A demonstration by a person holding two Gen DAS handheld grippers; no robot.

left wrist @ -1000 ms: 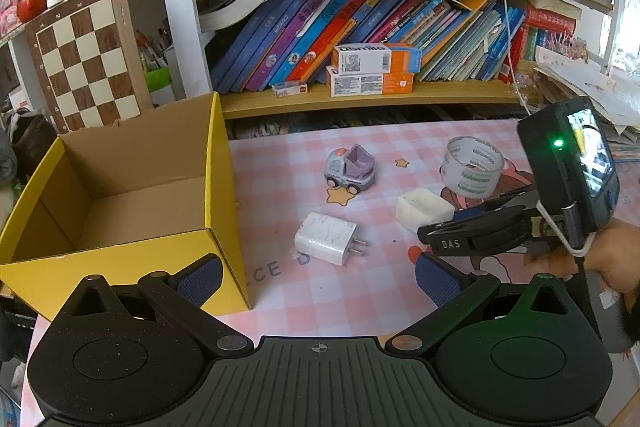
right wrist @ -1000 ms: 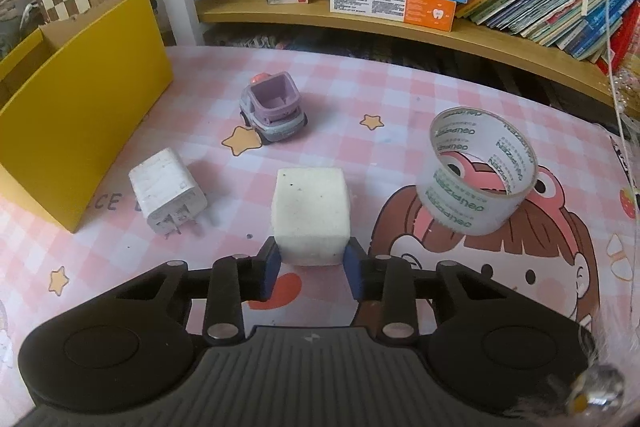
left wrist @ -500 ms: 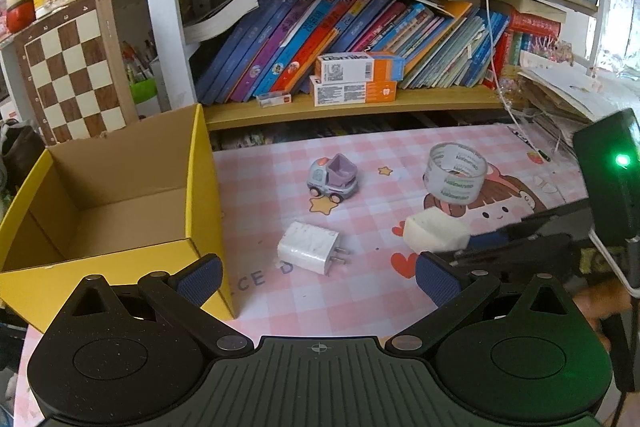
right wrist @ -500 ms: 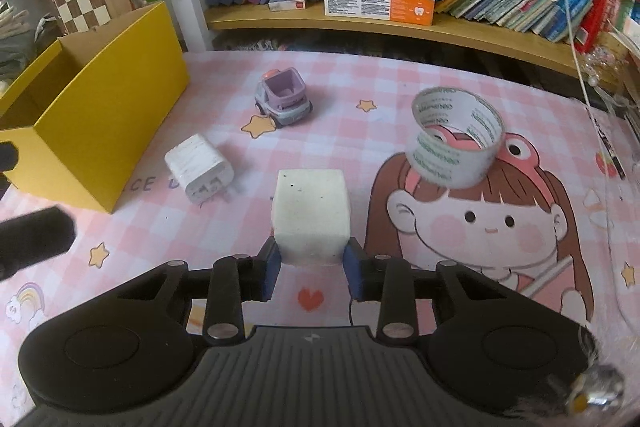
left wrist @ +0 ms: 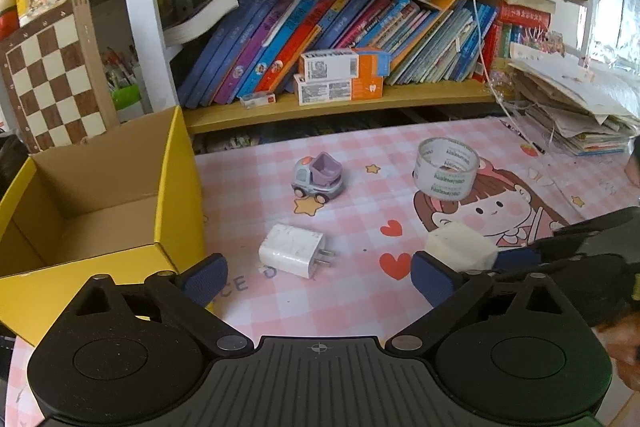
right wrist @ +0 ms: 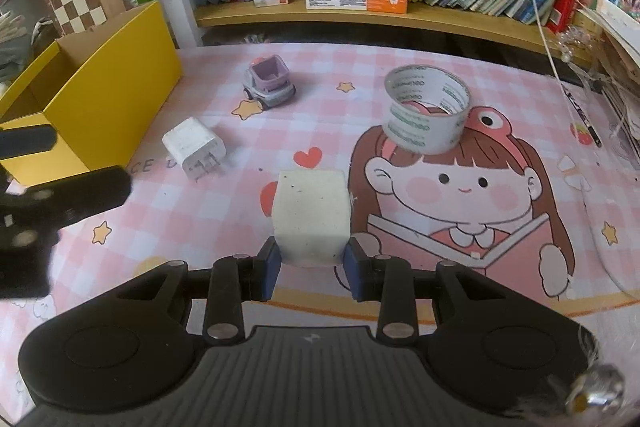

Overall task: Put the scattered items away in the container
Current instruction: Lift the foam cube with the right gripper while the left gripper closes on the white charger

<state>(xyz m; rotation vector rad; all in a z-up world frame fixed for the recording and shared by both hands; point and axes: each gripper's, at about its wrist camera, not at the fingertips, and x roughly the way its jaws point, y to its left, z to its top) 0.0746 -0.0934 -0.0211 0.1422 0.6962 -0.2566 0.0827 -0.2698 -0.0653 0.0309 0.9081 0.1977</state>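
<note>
R gripper [right wrist: 311, 269] is clamped on the white foam cube [right wrist: 310, 217], pads on its near bottom edge only, most of the block sticking out past the tips. It looks lifted off the pink mat [right wrist: 400, 27], can't confirm the gap. L gripper [left wrist: 318, 277] has jaws wide apart, nothing between them, parked just right of the yellow box [left wrist: 180, 187] near its front corner.

Risks, my read:
- Shallow grip + soft foam, so the cube can pivot or squirt out on a fast swing toward the box. Drop lands on the mat, prob near the charger [right wrist: 195, 147].
- L gripper sits between the cube and the box. In the R view its dark fingers block the straight path, so collision is likely unless L backs off or R goes high over it.
- Box wall on the cube side stands tall. A low approach clips the rim and knocks the cube loose or shoves the box.
- Charger lies just right of the box, prongs pointing away from it, so a low sweep can drag it.

Containers: the yellow box is open-topped, cardboard inside. The visible floor and walls show nothing in it, near corner hidden by the front wall. So 0 items stowed afaict.

Also out, right of the box: toy truck [left wrist: 319, 178] further back, tape roll [left wrist: 446, 167] well right of that, standing on its flat end.
</note>
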